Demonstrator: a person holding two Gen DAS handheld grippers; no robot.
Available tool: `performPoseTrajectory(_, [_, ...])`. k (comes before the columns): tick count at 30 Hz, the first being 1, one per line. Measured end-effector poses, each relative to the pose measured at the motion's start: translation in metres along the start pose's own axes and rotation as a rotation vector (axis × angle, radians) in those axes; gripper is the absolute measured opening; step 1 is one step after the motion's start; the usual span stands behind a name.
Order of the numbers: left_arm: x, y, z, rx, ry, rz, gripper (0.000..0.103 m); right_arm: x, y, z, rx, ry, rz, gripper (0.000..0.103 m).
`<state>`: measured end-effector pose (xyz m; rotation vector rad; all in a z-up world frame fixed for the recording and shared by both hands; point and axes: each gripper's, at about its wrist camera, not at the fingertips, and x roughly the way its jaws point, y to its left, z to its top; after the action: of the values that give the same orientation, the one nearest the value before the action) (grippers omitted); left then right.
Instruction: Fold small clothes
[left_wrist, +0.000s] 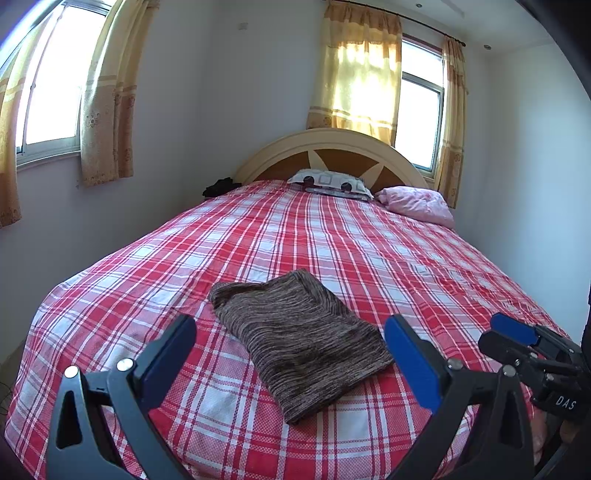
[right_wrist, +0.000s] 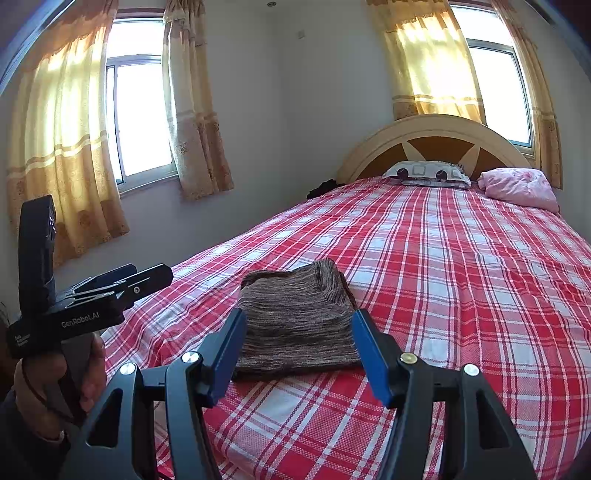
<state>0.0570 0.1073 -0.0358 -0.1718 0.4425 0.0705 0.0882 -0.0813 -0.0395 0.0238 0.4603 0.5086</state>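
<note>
Brown knit garment (left_wrist: 299, 339) folded flat on bed (left_wrist: 406, 258). Left gripper (left_wrist: 291, 354) and right gripper (right_wrist: 299, 350) both spread, empty. Writing: "GenRobot.AI", "DAS".

Bright daylight pours in through both windows (right_wrist: 142, 110), blowing the panes out to white and setting the yellow curtains (left_wrist: 360, 85) aglow. The bed (left_wrist: 332, 236) is evenly lit, shadows soft. Straight lines bow, corners go dark.
</note>
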Motion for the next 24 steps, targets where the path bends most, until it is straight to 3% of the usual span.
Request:
performPoseTrajectory(14, [-0.001,-0.003,0.0,0.009,0.005,0.025,0.103,-0.005,-0.001,0.002,0.004,-0.032,0.002,0.061])
performPoseTrajectory(24, [-0.019,0.0,0.013,0.004,-0.052,0.044,0.103,-0.007,0.0,0.001,0.007,-0.034,0.004,0.061])
